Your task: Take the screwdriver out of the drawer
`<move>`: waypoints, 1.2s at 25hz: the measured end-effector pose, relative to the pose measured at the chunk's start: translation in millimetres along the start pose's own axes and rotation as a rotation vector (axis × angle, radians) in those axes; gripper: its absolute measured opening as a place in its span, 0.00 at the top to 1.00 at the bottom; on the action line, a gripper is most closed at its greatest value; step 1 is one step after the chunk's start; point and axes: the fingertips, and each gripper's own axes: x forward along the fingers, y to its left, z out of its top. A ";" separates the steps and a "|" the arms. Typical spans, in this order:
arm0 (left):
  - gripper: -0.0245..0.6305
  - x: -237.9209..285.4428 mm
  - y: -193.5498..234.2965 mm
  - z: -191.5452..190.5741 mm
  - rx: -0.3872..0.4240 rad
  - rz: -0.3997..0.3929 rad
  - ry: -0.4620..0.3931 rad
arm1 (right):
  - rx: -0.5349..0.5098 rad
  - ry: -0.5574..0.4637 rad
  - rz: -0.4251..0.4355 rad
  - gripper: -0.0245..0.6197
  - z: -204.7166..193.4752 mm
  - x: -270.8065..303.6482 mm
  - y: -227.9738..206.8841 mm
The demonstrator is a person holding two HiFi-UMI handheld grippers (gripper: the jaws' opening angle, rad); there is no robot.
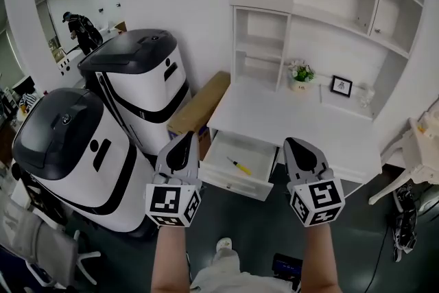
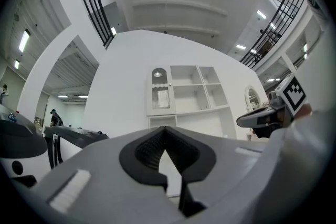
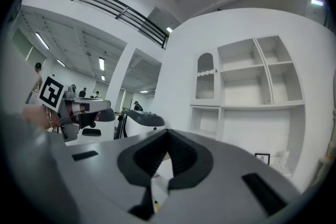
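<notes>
Screwdriver (image 1: 239, 166) between left tongs (image 1: 184, 137), right tongs (image 1: 292, 143)

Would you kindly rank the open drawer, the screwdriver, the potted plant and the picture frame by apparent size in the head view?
Largest first: drawer; then potted plant and picture frame, too alike to rank; smallest, screwdriver.

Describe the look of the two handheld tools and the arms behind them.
The left tool and right tool match: light grey tapering bodies with black teardrop-shaped pads, each ending in a white cube carrying black square markers. Both forearms are bare, unsleeved.
</notes>
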 end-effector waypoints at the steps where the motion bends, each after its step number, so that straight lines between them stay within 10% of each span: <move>1: 0.97 11.4 9.9 -1.7 -0.001 0.000 -0.001 | -0.001 0.002 0.000 0.95 0.4 14.4 -1.5; 22: 0.97 128.6 121.5 -73.4 -0.063 0.014 0.064 | 0.025 0.101 0.010 0.95 -41.6 185.2 -12.6; 25: 0.97 136.3 121.5 -82.9 -0.062 0.013 0.082 | 0.059 0.121 0.048 0.68 -52.9 198.1 -13.8; 30: 0.97 151.9 124.5 -97.7 -0.062 0.025 0.115 | 0.066 0.158 0.076 0.62 -73.2 219.0 -19.7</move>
